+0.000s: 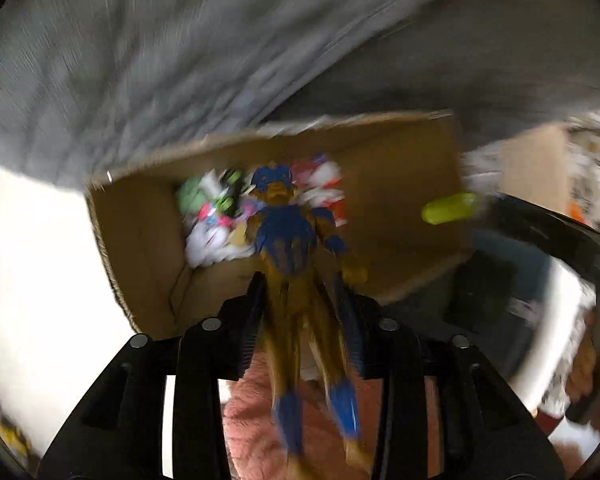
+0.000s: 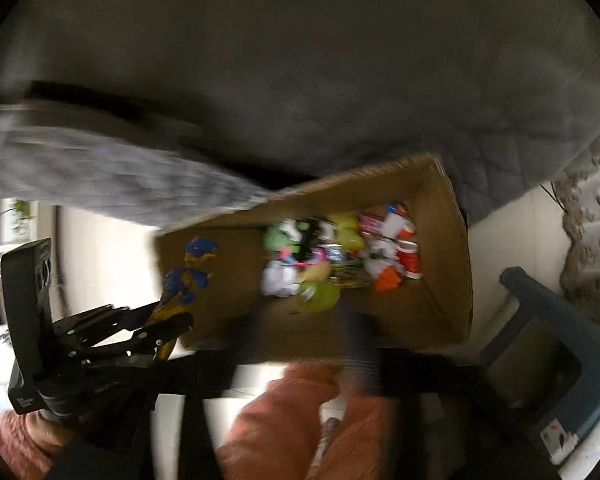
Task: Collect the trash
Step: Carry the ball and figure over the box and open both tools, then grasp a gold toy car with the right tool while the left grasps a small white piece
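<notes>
Cardboard box (image 1: 400, 200) below holds mixed trash. My left claw (image 1: 300, 320) grips a toy figure (image 1: 288, 240) over it. Right claw's (image 2: 352, 340) opening I cannot tell; it's blurred.

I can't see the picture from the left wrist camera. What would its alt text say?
A blurry close-up: the left tool grips a blue and gold toy figure by its legs, held above an open cardboard box with colorful toys and wrappers inside. Grey fabric fills the top of the view, and a yellow-green object shows at the right.
</notes>
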